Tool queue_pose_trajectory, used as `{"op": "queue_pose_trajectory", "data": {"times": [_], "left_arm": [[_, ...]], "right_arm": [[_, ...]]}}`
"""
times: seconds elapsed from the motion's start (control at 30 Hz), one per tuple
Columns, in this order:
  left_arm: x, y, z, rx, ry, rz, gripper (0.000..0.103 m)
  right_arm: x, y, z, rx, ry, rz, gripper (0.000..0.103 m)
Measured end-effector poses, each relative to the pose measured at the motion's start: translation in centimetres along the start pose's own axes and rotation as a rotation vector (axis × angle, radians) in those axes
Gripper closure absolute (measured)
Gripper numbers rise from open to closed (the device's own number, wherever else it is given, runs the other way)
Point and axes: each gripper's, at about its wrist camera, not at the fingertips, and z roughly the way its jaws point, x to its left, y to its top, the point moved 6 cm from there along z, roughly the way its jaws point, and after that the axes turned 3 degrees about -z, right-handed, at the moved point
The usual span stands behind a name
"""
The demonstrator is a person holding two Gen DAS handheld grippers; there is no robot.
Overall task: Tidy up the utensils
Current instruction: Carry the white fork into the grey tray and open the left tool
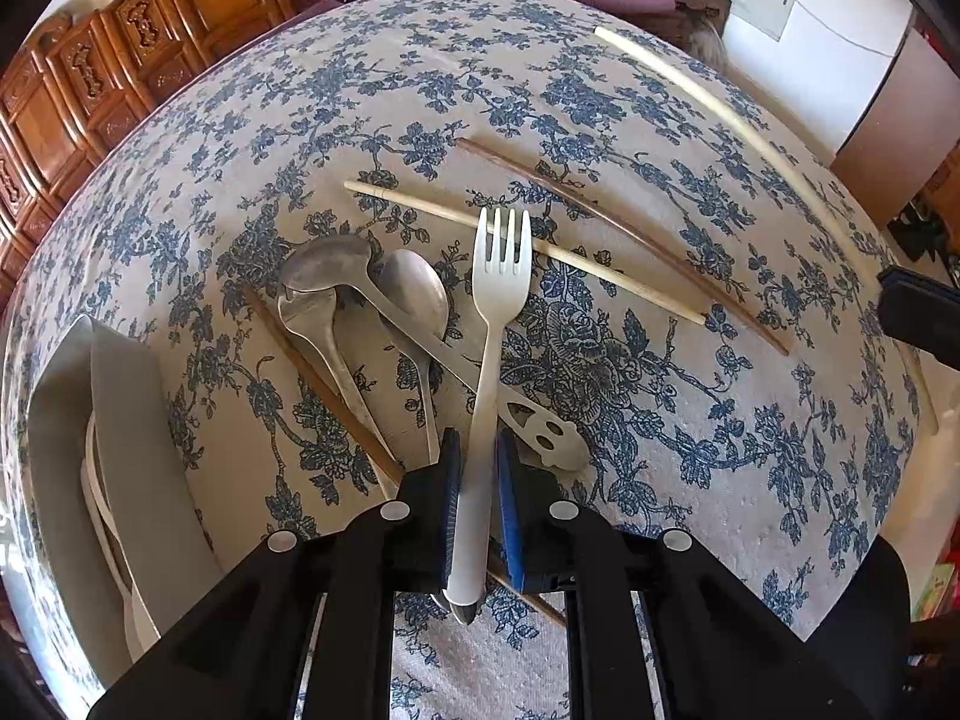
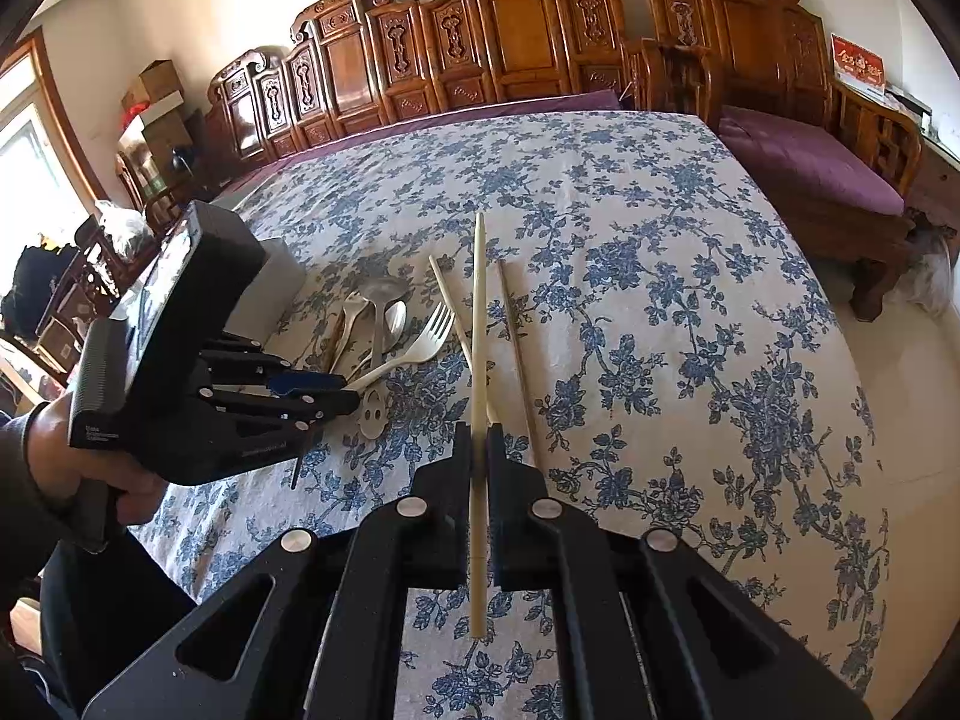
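Note:
My left gripper (image 1: pixel 478 450) is shut on the handle of a white plastic fork (image 1: pixel 498 276), held above the table with tines pointing away. Under it lie metal spoons (image 1: pixel 327 276), a pale chopstick (image 1: pixel 528 249) and a brown chopstick (image 1: pixel 624 228). My right gripper (image 2: pixel 478 441) is shut on a pale chopstick (image 2: pixel 478 330), held above the cloth; it also shows in the left wrist view (image 1: pixel 720 114). In the right wrist view the left gripper (image 2: pixel 336 387) holds the fork (image 2: pixel 420 342) over the spoons (image 2: pixel 378 312).
A grey organizer tray (image 1: pixel 120 420) holding white utensils stands at the left of the table; it shows behind the left gripper in the right wrist view (image 2: pixel 270 294). A blue floral tablecloth (image 2: pixel 660 300) covers the table. Carved wooden seats (image 2: pixel 510 36) stand beyond it.

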Motion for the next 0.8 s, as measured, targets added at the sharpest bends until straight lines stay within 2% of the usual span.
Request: {"op": "queue_pose_trajectory", "data": {"times": [0.13,0.27,0.47,0.8], "left_arm": [[-0.1,0.0,-0.1,-0.006,0.006,-0.004,0.094],[0.0,0.4,-1.8,-0.053,-0.020,-0.047,0.094],[-0.2,0.2,-5.2,-0.113,-0.028,-0.049,0.094],[1.8,-1.7,-10.5,-0.180,0.014,-0.073,0.094]], "right_arm": [[0.0,0.0,-0.2,-0.003,0.004,0.005,0.097],[0.0,0.1,-0.3,-0.004,0.010,0.004,0.097],[0.5,0.0,-0.2,-0.002,0.014,-0.010,0.097],[2.5,0.1,-0.3,-0.004,0.026,-0.061,0.097]]}}
